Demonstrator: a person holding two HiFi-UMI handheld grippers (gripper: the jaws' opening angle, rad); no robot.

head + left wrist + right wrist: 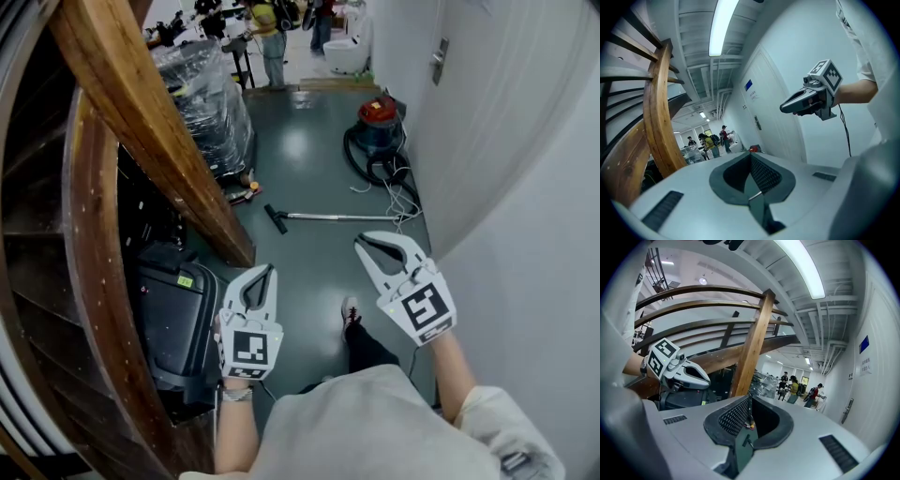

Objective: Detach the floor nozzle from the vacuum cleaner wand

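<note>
The nozzle (276, 219) lies on the grey-green floor (309, 272) at the end of the wand (337, 217), which runs toward the red-topped vacuum (379, 122) by the white wall (525, 187). Both lie well ahead of the tongs. The left tongs (272, 269) and right tongs (360, 243) are held out side by side, pointing forward, each pressed together on nothing. A wooden stair beam (150, 122) rises at left. People (272, 37) stand far down the room.
</note>
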